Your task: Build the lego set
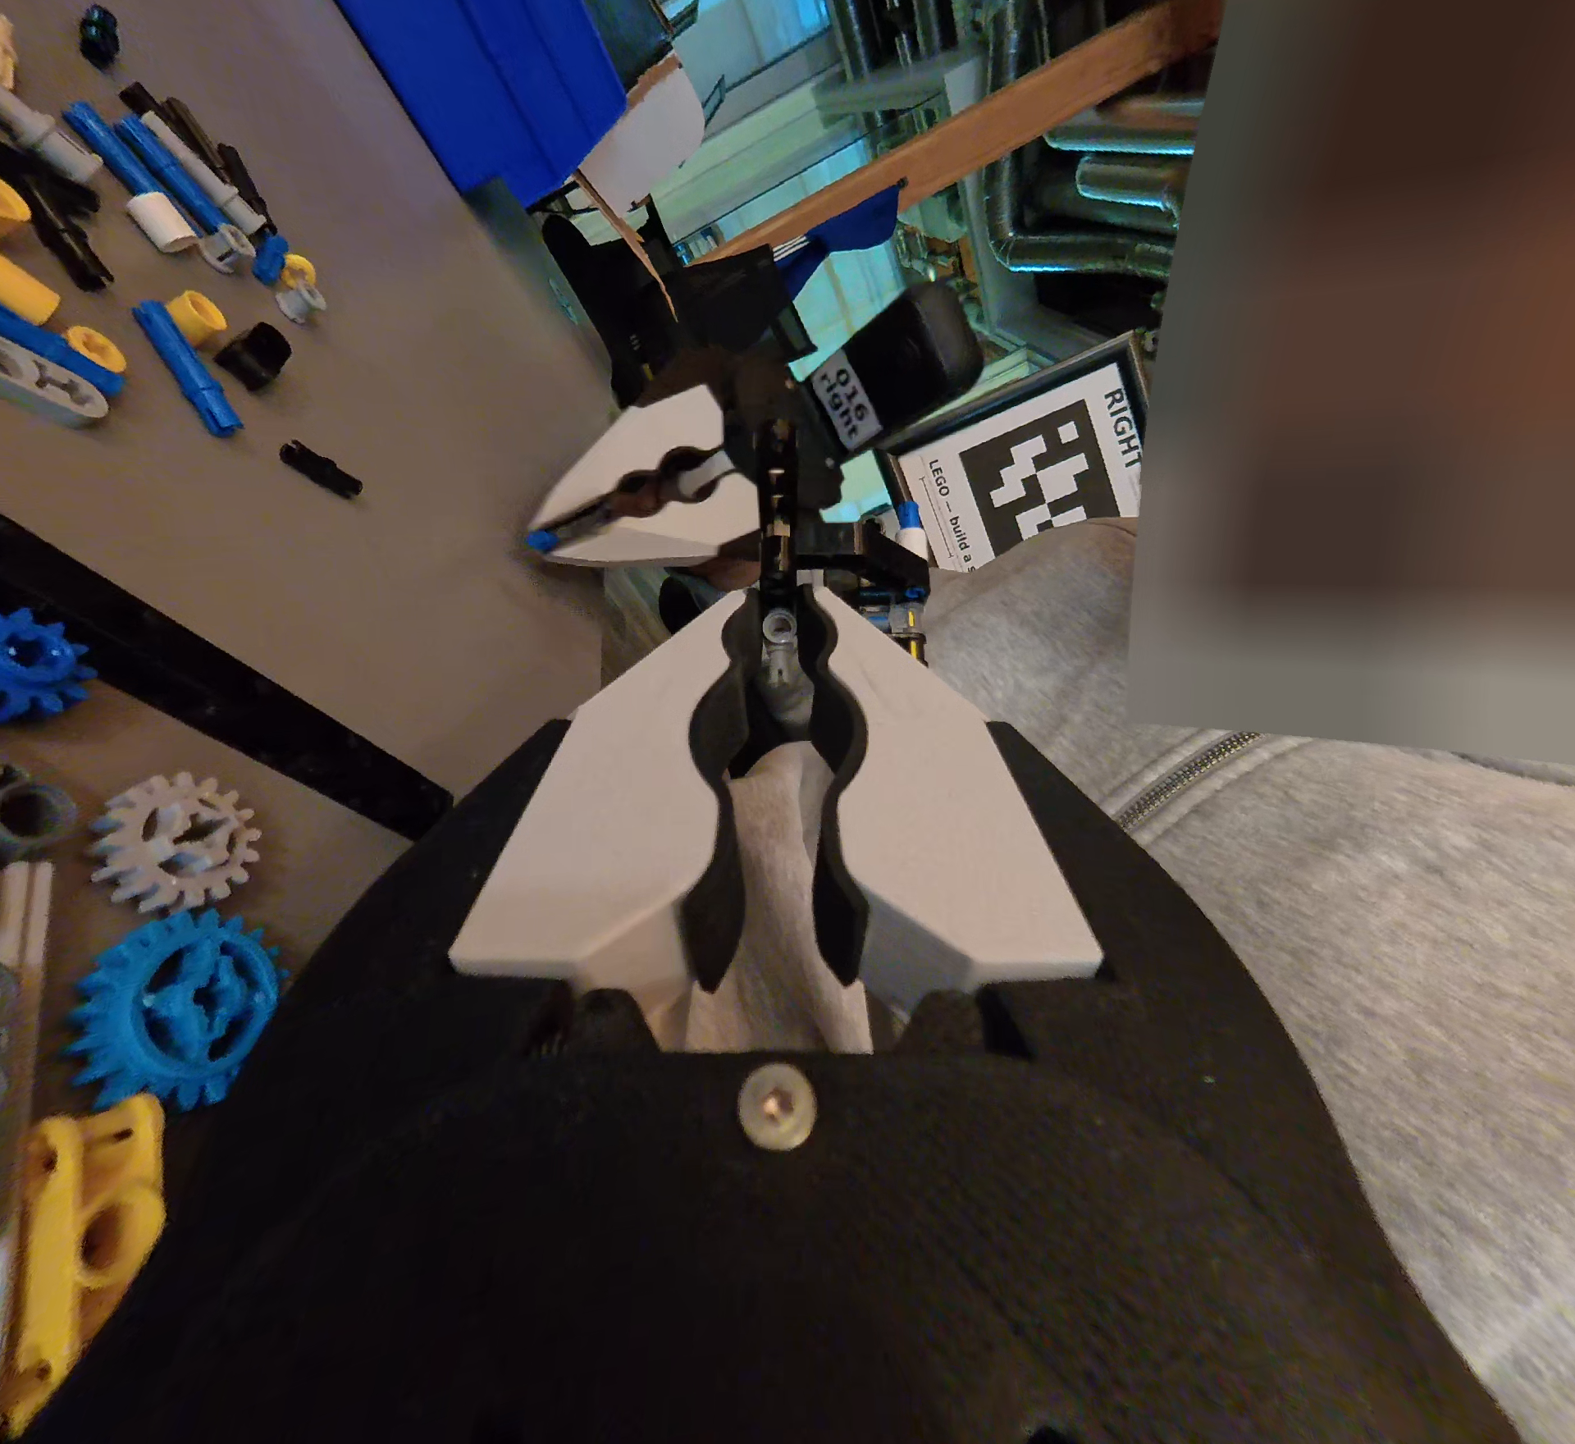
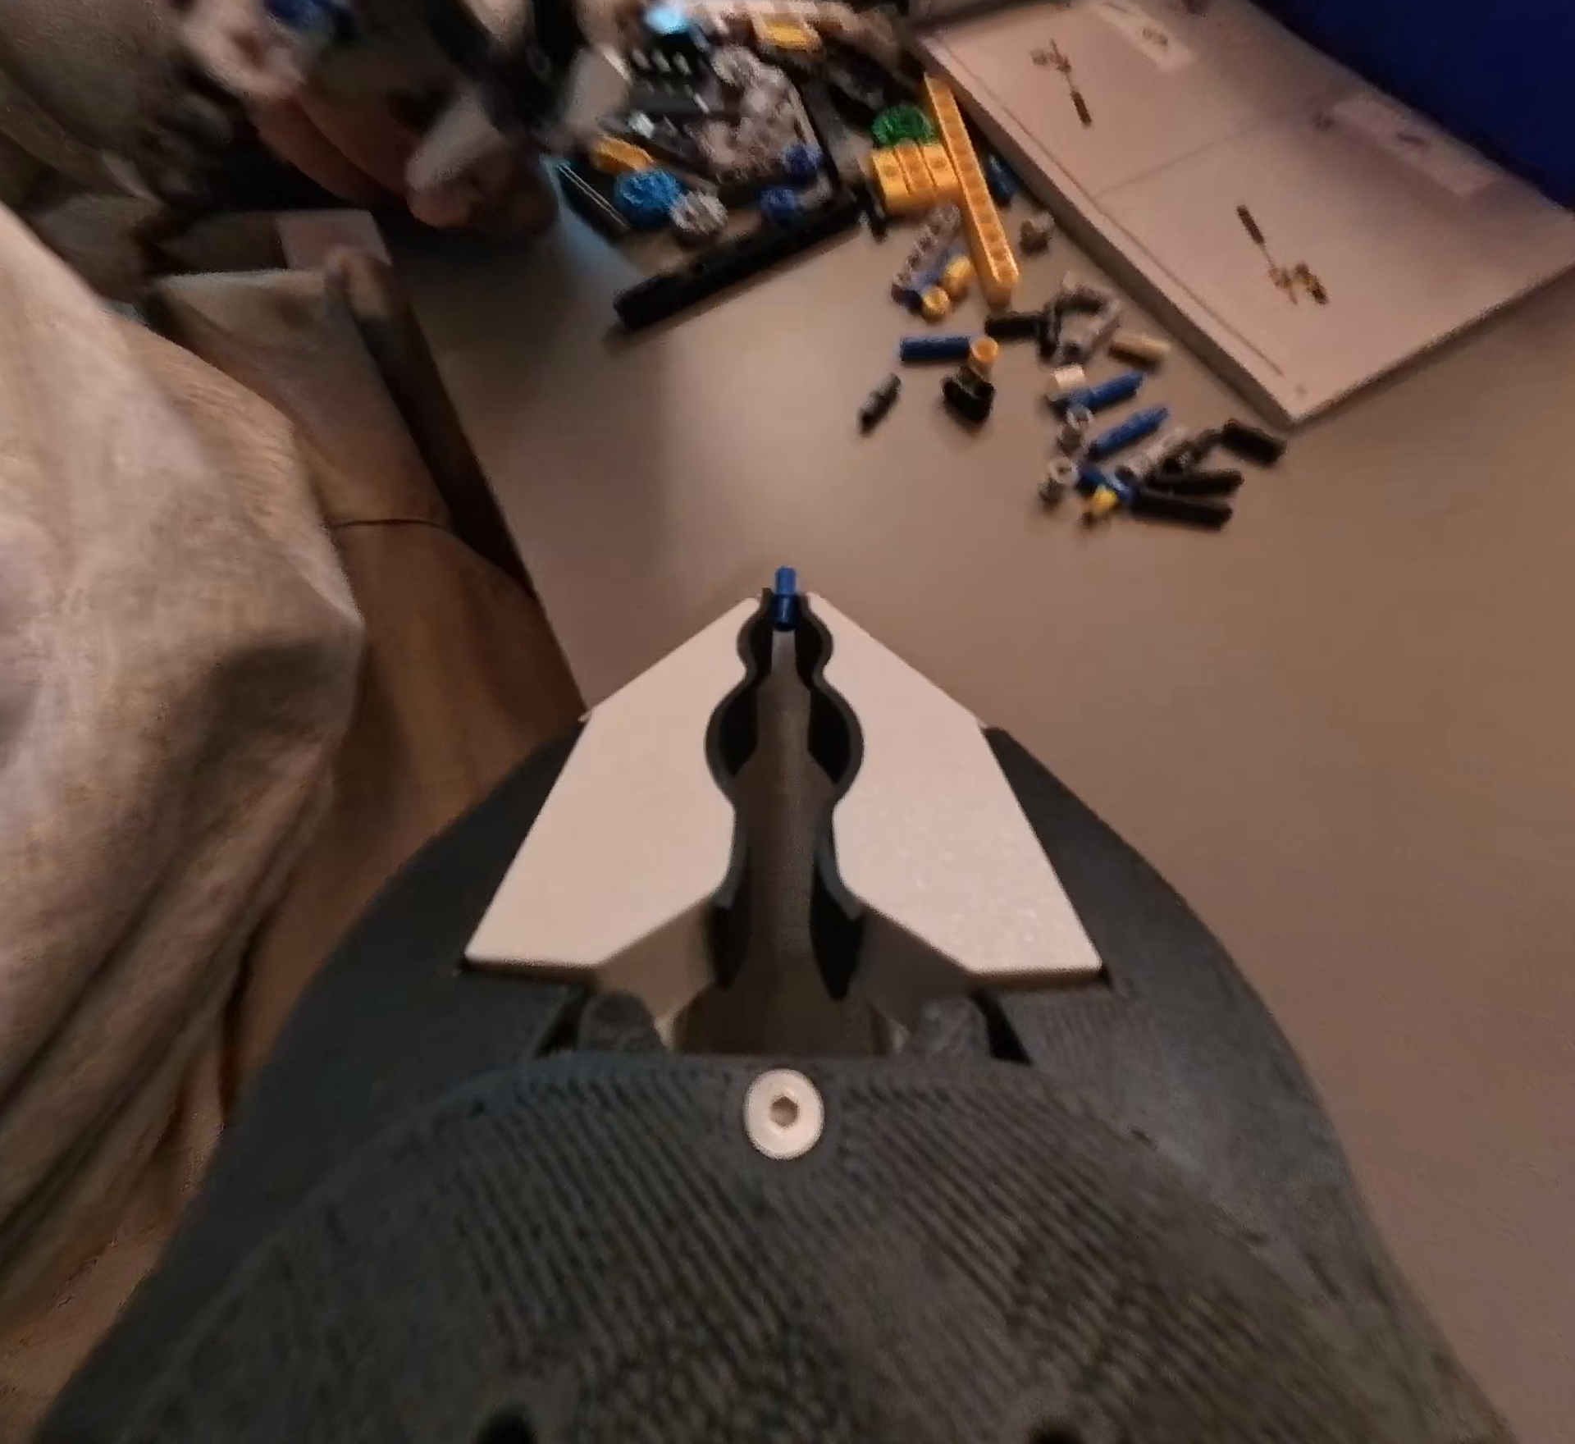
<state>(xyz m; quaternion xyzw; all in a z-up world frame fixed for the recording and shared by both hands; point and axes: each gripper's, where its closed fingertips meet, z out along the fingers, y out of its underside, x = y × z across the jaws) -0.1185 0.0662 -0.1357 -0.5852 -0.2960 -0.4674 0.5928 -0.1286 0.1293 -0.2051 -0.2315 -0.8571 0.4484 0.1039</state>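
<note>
Pinching a small blue pin (image 2: 783, 607), right tongs (image 2: 784, 603), black half-built frame (image 1: 777, 499) in left tongs (image 1: 777, 612)

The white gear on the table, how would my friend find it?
Look at the grey table in the left wrist view, near its lower left edge. Between two blue gears lies the white gear. It is the only pale one.

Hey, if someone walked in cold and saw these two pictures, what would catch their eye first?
Probably the two white-fingered grippers: the left gripper is clamped on a black lego assembly held up in the air, and the right gripper pinches a small blue pin at its tips. Next, the bright scatter of loose pieces on the grey table beside an open instruction booklet.
</note>
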